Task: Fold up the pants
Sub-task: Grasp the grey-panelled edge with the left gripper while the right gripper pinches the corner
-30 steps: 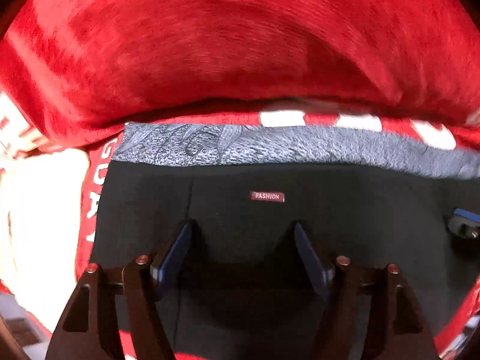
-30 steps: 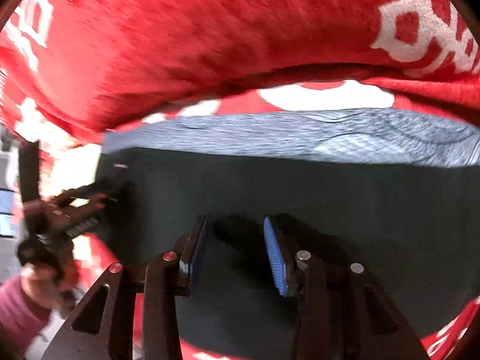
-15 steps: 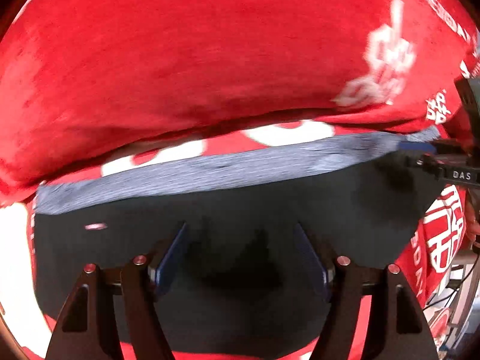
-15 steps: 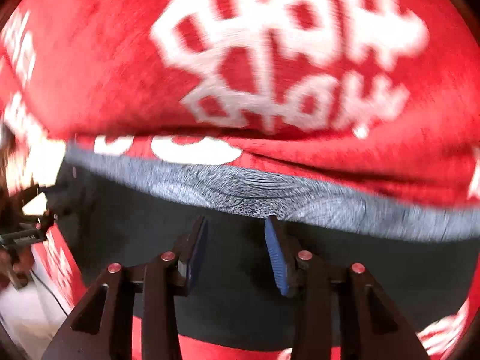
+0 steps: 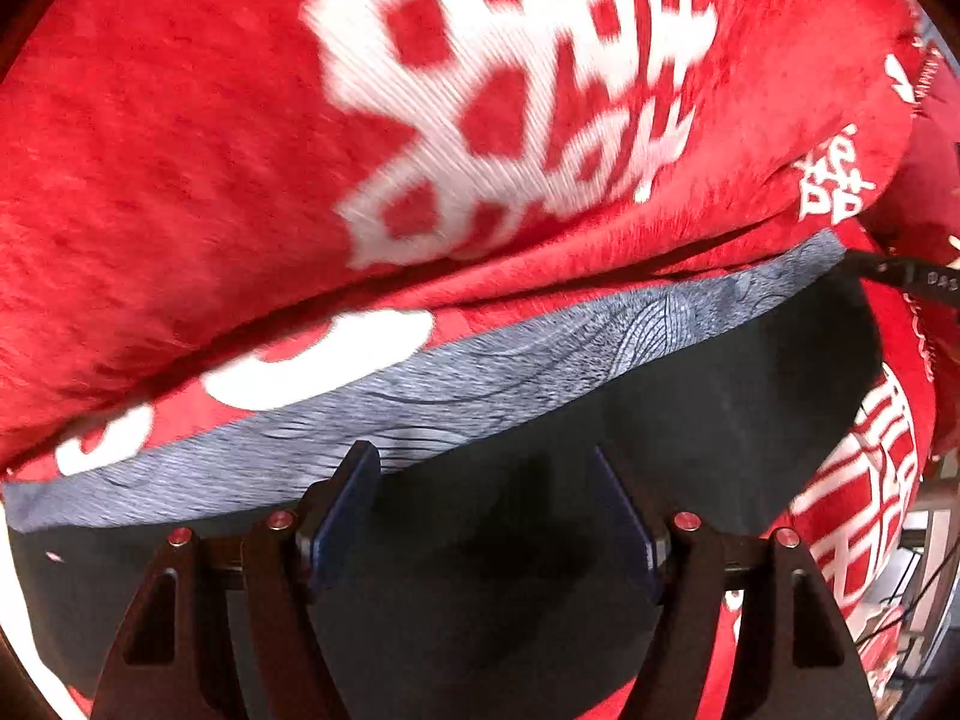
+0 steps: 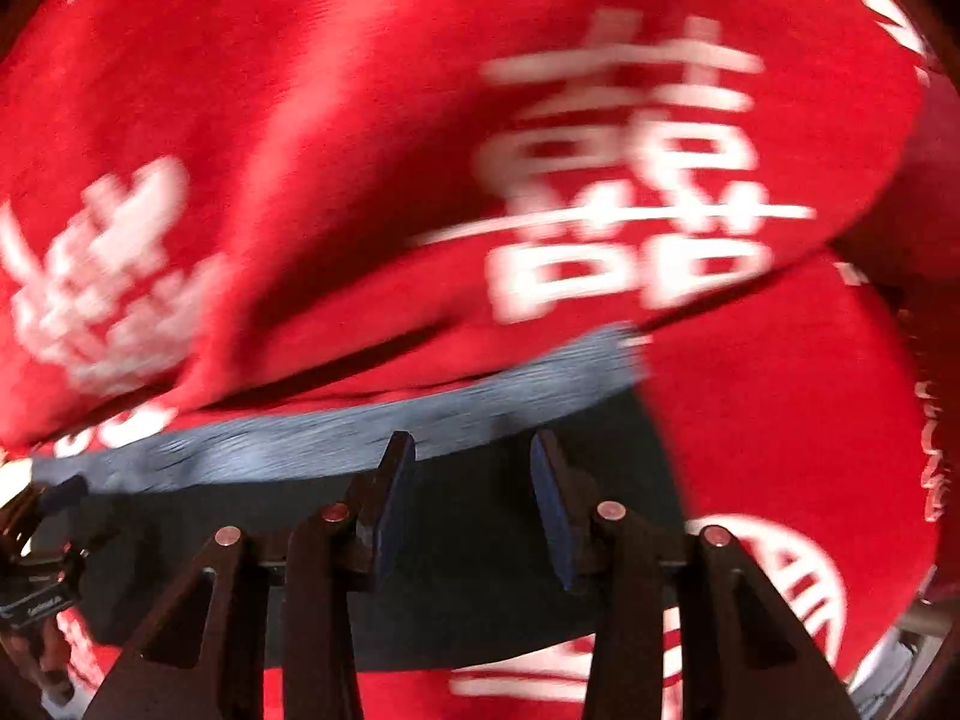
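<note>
The black pants lie folded flat on a red blanket, with a grey patterned waistband strip along the far edge. My left gripper is open and empty just above the black fabric, near the grey strip. In the right wrist view the pants and the grey strip show again, blurred. My right gripper is open and empty above the pants near their right end. The right gripper shows at the right edge of the left wrist view; the left gripper shows at the left edge of the right wrist view.
A red blanket with white lettering covers the surface and rises in a thick fold right behind the pants. The blanket's edge and cables show at the right.
Both grippers have swung to the right over the pants. The views now show the pants' right part and more of the lettered blanket fold. Both stay open and empty.
</note>
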Demonstrator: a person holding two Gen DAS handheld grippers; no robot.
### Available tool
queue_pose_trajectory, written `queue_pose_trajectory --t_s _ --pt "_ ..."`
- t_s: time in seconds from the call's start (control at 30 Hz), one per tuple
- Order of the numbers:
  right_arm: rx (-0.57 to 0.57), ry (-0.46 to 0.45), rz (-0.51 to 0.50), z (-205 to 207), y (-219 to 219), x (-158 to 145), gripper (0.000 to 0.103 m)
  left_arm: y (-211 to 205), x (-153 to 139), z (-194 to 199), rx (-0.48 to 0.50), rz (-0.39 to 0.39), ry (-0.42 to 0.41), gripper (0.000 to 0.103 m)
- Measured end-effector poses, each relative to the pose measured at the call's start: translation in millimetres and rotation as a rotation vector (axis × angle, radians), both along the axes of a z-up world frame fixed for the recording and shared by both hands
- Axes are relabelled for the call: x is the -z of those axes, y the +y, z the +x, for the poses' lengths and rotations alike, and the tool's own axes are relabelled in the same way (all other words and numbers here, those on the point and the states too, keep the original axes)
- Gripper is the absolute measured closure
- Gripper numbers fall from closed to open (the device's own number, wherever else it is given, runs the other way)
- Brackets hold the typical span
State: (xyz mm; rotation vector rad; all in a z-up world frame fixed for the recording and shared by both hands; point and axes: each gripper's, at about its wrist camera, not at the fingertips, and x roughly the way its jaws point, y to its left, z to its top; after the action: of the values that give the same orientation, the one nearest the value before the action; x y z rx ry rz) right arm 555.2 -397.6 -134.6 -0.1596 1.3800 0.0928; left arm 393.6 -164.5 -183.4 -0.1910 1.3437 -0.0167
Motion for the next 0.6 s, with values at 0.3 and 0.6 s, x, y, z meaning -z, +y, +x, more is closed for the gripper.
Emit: queue_pose_trajectory --t_s 0.3,0.6 --pt "0.065 0.114 0.057 20 -43 40 0.077 -21 24 1 -0.018 0.070 0.069 0.030" --pt "-0.055 0.071 0.183 33 -41 7 0.092 -18 26 12 -0.050 0.127 0.101 0.030"
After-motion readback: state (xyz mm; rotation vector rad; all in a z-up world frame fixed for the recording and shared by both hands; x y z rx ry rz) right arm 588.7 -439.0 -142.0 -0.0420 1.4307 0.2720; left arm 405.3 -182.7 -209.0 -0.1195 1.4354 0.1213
